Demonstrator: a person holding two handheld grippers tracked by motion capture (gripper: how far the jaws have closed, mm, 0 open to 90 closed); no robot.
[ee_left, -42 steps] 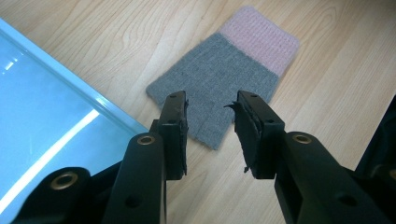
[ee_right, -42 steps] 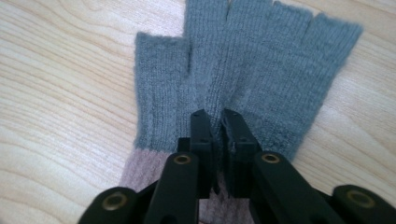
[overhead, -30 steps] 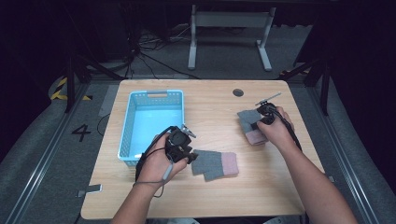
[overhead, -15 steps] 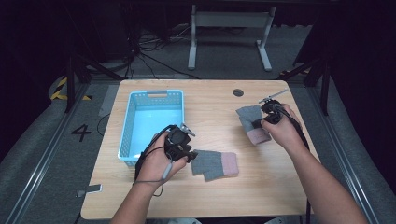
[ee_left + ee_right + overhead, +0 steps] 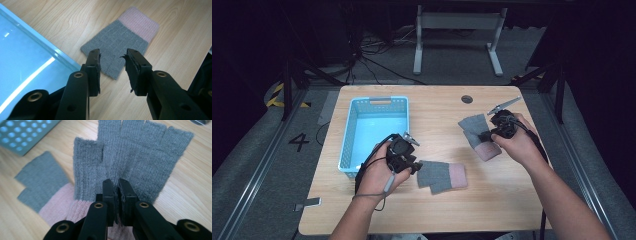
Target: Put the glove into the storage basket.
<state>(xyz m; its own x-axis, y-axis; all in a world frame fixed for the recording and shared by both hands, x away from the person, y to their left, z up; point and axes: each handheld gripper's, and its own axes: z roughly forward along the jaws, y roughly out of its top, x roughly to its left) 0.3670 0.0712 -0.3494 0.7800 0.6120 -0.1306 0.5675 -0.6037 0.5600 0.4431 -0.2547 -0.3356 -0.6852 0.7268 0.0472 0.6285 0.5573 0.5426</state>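
Two grey fingerless gloves with pink cuffs are on the wooden table. My right gripper is shut on the right glove near where grey meets pink, and the glove's fingers fan out beyond the jaws, raised off the table. The other glove lies flat near the front, also seen as the far glove in the right gripper view. My left gripper hovers at its grey end, open, with nothing between the pads.
A light blue plastic basket stands at the table's left, just beside my left hand. A small round grommet sits near the back edge. Bare wood lies between the two gloves.
My right hand has risen and shifted a little toward the right with the glove pinched in its jaws. The left hand and the near glove have stayed where they were.
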